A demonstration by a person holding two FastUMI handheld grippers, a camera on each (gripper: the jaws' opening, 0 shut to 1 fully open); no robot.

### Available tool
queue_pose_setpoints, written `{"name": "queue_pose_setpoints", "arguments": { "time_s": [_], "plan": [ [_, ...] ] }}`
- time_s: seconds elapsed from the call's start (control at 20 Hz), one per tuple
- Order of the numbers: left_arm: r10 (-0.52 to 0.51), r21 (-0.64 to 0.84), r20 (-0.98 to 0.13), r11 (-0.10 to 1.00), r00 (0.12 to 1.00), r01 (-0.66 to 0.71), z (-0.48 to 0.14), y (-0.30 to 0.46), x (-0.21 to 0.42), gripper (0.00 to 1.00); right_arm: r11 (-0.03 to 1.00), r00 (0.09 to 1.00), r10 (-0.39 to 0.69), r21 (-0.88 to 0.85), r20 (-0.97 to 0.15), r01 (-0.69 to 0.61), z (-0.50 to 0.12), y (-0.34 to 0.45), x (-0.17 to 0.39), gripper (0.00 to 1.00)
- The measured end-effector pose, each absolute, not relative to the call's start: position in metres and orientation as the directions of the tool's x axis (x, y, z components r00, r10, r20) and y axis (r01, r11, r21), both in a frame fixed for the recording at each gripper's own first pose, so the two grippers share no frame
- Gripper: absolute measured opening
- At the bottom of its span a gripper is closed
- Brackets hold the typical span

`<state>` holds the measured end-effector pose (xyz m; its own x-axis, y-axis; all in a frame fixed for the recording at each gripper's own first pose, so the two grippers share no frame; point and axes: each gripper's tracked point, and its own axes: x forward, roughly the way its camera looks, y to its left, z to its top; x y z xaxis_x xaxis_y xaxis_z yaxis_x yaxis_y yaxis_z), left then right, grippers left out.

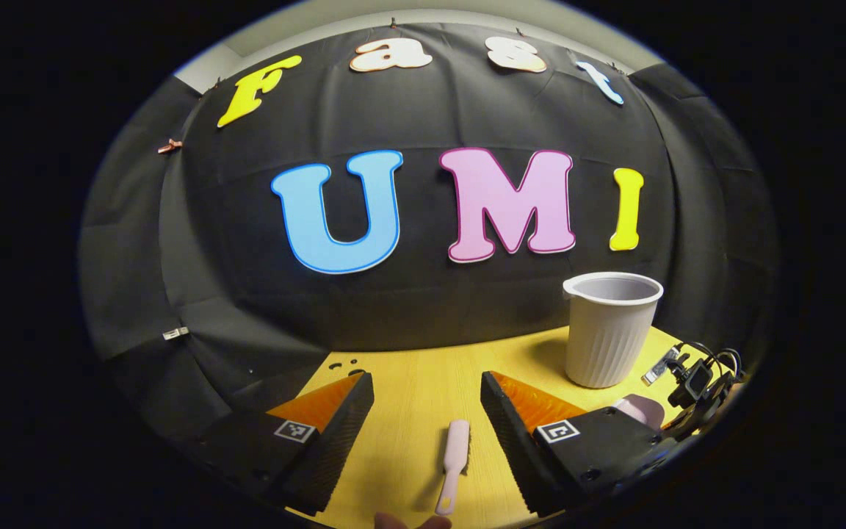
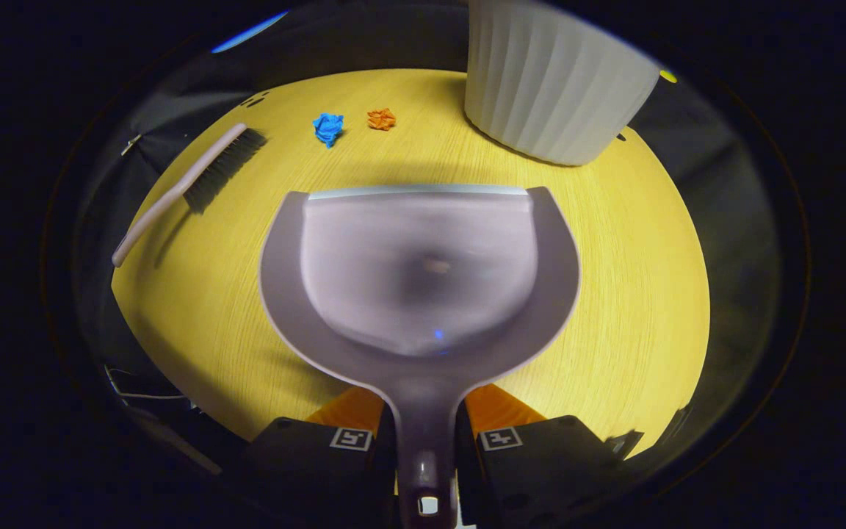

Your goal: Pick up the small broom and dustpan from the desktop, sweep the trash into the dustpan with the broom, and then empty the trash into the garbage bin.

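Broom (image 2: 188,184) lies at the left of the worktop (image 2: 614,294) in your right gripper view, handle end close to the near-left edge, bristles pointing toward the back. Bare wood separates it from the dustpan (image 2: 423,279).

Two crumpled scraps sit beyond the pan's front lip: blue scrap (image 2: 328,128), then orange scrap (image 2: 381,118), close together but apart, both short of the far edge.

Your right gripper (image 2: 423,441) has its fingers closed on the dustpan handle, one on each side. The pan is centred in view, lip forward. To its right the worktop is open out to the rounded edge.

Garbage bin (image 2: 551,81), ribbed and pale, stands upright at back right, near the far edge, just beyond the pan's right corner.

In the left gripper view, your left gripper (image 1: 427,411) has its fingers spread wide, holding nothing. The broom's handle (image 1: 454,463) lies on the worktop between them, touching neither. Right of that the bin (image 1: 609,330) stands, with a tangle of black cables (image 1: 702,378) at the right edge.
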<state>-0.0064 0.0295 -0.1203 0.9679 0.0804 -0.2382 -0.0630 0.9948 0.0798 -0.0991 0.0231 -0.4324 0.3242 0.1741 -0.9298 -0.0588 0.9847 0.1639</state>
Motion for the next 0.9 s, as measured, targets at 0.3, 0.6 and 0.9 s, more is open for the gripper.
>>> {"name": "queue_pose_setpoints", "arguments": {
  "time_s": [0.3, 0.6, 0.9],
  "plan": [
    [0.028, 0.04, -0.409, 0.999, 0.912, -0.013, -0.182, 0.027, 0.011, 0.94, 0.98, 0.393, 0.198, 0.18, -0.898, -0.083, -0.407, 0.018, -0.092, 0.36],
    [-0.13, -0.087, -0.758, 0.991, 0.639, 0.1, -0.299, 0.007, -0.001, 0.94, 0.983, 0.424, 0.178, 0.14, -0.888, -0.12, -0.379, -0.001, -0.106, 0.36],
    [-0.14, -0.125, -0.899, 0.99, 0.415, 0.064, -0.377, 0.006, 0.004, 0.84, 0.985, 0.422, 0.168, 0.14, -0.891, -0.097, -0.369, -0.008, -0.12, 0.36]
  ]
}}
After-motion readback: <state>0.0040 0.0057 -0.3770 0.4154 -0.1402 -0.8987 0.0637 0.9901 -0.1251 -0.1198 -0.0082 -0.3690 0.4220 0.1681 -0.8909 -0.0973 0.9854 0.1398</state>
